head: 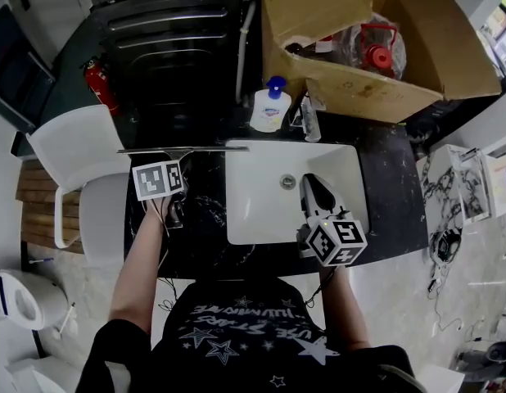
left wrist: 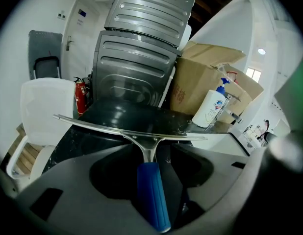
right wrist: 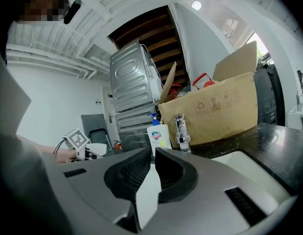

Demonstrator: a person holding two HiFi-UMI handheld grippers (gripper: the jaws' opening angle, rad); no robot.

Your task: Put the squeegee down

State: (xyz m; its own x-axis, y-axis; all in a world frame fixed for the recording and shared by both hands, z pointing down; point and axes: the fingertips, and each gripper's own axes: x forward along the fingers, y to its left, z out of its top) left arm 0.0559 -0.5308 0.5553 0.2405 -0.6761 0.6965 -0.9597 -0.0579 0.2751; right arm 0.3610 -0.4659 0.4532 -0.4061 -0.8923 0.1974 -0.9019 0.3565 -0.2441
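Fingers (left wrist: 68, 180) of the left gripper (left wrist: 152, 153) stand loose around the blue-handled, long metal-bladed squeegee (left wrist: 152, 199), which looks light and stiff, best held by its handle.

A soap pump bottle (head: 270, 105) and chrome faucet (head: 309, 118) stand behind the white sink (head: 257, 199), before an open cardboard box (head: 376, 92); a fire extinguisher (head: 98, 83) stands beyond the white chair (head: 77, 146).

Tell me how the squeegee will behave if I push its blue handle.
Likely stiff: the squeegee has a metal rail and neck, so it should move as one. The wide rail should stop rolling; on the glossy counter it may slide.
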